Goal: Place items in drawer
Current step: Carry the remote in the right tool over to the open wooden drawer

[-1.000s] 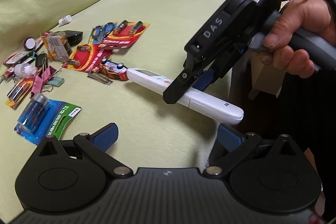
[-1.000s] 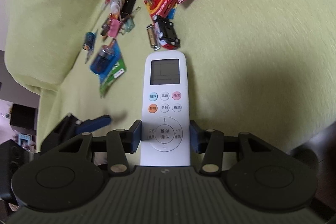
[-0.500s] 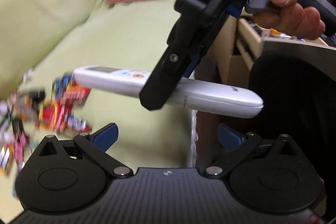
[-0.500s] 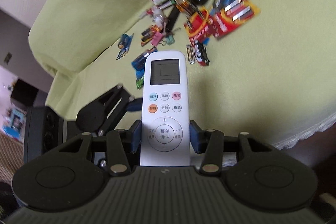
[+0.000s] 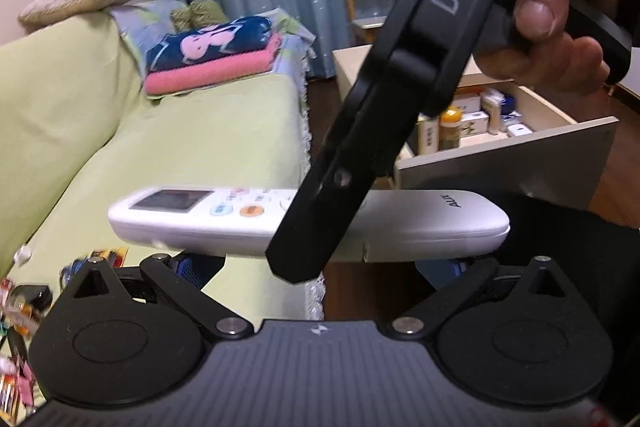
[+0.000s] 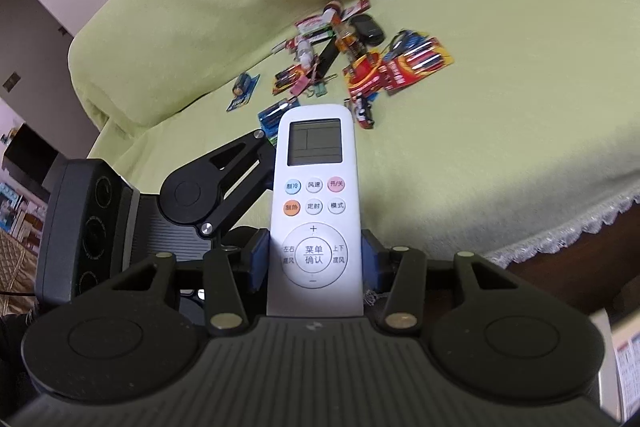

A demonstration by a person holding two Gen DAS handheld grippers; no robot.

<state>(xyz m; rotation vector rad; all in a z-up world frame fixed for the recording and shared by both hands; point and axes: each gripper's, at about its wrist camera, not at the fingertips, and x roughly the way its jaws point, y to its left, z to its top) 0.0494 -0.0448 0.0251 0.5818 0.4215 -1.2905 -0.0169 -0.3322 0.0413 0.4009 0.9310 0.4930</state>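
A white remote control (image 6: 314, 195) with a screen and coloured buttons is clamped at its lower half by my right gripper (image 6: 314, 259), which is shut on it. In the left wrist view the remote (image 5: 200, 219) hangs level in the air above the sofa's edge, crossed by a black finger (image 5: 320, 219) of the right gripper. My left gripper (image 5: 314, 269) stands open just below the remote, holding nothing. An open wooden drawer (image 5: 500, 167) with boxes and a yellow-capped bottle inside lies beyond, at the right.
A pile of small items (image 6: 360, 67), batteries in packs, clips, a toy car, lies on the green sofa cover (image 6: 500, 147). Folded pink and blue towels (image 5: 212, 59) sit at the sofa's far end. A hand (image 5: 560, 7) grips the right handle.
The remote has been lifted off the sofa by the right gripper and carried up and right. The left gripper's view has swung from the item pile to the open drawer.
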